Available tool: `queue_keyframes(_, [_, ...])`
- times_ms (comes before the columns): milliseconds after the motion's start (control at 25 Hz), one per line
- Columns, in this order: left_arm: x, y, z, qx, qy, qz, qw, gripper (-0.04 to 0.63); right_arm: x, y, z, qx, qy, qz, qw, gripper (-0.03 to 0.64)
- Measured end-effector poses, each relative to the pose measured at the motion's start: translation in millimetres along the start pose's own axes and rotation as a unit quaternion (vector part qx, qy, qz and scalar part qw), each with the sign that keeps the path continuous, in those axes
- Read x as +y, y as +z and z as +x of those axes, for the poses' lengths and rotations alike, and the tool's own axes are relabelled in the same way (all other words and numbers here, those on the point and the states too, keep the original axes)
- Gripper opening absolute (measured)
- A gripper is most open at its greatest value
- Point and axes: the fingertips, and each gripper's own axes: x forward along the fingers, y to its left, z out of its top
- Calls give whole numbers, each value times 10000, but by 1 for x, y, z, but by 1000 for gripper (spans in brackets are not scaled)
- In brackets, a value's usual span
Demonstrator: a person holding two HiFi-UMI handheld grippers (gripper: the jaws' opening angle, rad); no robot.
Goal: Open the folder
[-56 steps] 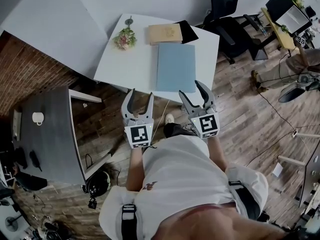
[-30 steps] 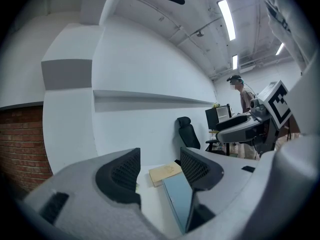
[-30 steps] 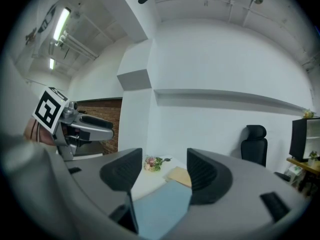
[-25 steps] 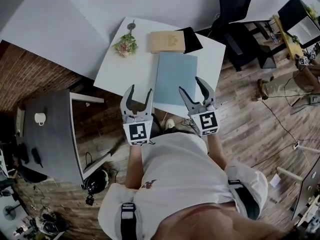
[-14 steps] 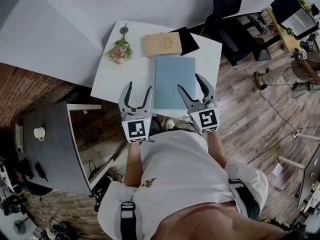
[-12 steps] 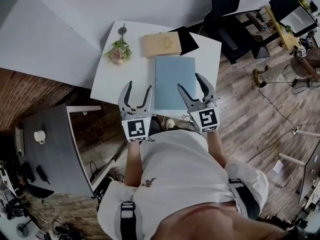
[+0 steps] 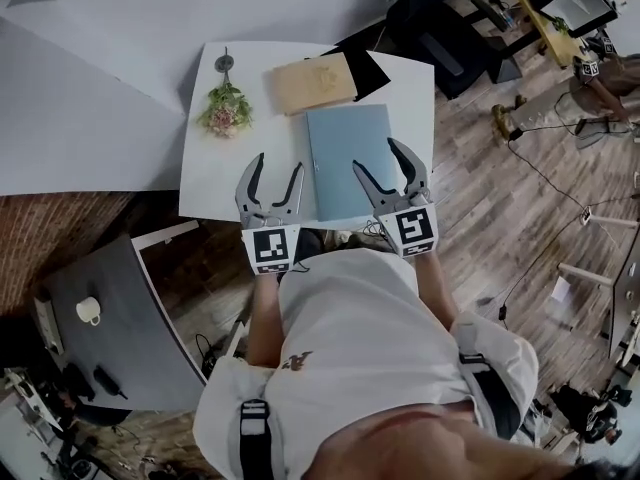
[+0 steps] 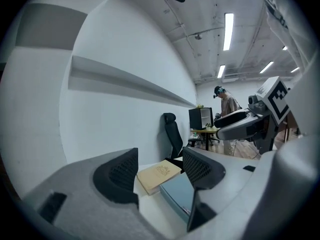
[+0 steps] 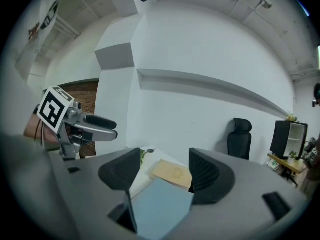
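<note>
A closed light-blue folder (image 7: 348, 156) lies flat on the white table (image 7: 215, 173), its near edge by the table's front edge. My left gripper (image 7: 277, 171) hovers over the table just left of the folder, open, with nothing between its jaws. My right gripper (image 7: 378, 160) hovers over the folder's near right corner, also open and empty. Both have just been opening a little wider. The left gripper view shows the folder (image 8: 177, 194) low between the jaws of the left gripper (image 8: 157, 169). In the right gripper view the folder (image 9: 160, 209) lies under the right gripper (image 9: 162, 171).
Behind the folder lie a tan book (image 7: 315, 81) and a black flat item (image 7: 367, 65). A small bunch of flowers (image 7: 224, 110) sits at the table's far left. A black office chair (image 7: 440, 38) stands to the right, a dark desk (image 7: 110, 318) lower left.
Both grippers have moved forward toward the table; they now reach over its front edge on either side of the folder. The folder has not moved.
</note>
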Motion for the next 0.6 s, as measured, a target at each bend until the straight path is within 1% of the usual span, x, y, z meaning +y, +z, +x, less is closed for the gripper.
queue_keyframes(280, [3,-28,25,208,-660,-171,9975,275,9,-18,16,440,-172,29,9989,293])
queue_keyframes(600, [5,-64,42,567,-1173,-277,9911,275,19,-47,29,971,-340,-37,9947,293])
